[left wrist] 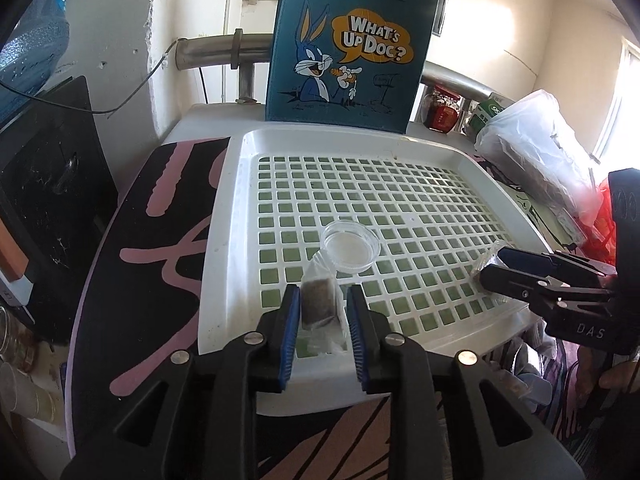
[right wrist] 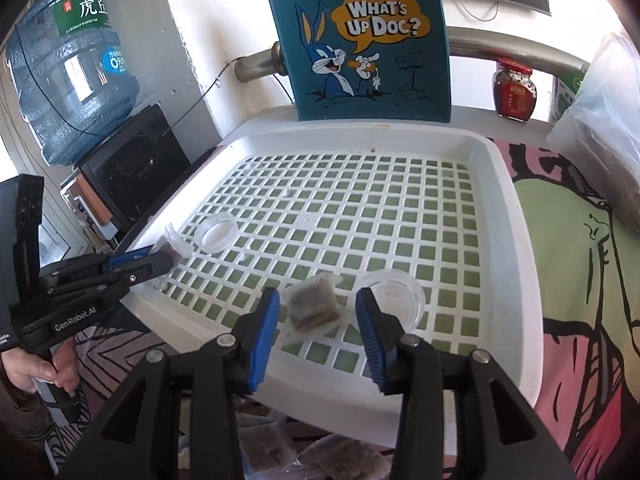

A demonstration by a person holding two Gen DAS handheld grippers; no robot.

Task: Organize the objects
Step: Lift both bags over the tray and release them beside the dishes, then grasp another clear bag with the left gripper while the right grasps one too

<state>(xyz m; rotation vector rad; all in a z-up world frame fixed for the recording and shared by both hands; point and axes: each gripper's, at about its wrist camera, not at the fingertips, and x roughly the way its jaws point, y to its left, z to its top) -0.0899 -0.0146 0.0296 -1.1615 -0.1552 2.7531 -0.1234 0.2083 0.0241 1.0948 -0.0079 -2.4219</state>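
Note:
A white grid tray [left wrist: 400, 148] [right wrist: 516, 240] lies on a patterned cloth. In the left wrist view a clear packet of brown stuff [left wrist: 318, 300] lies on the tray between the open jaws of my left gripper [left wrist: 323, 300], next to a small clear dish [left wrist: 351, 246]. In the right wrist view another brown packet [right wrist: 314, 306] lies between the open jaws of my right gripper [right wrist: 318, 312], with a clear dish [right wrist: 394, 298] to its right. The right gripper also shows in the left wrist view [left wrist: 492, 268]; the left gripper also shows in the right wrist view [right wrist: 168, 258].
A blue "What's Up Doc?" bag [left wrist: 348, 40] [right wrist: 368, 40] stands behind the tray. A red jar [right wrist: 514, 90] and a plastic bag [left wrist: 532, 148] sit at the right. A water bottle [right wrist: 68, 76] stands left. More packets [right wrist: 280, 452] lie below the tray's front edge.

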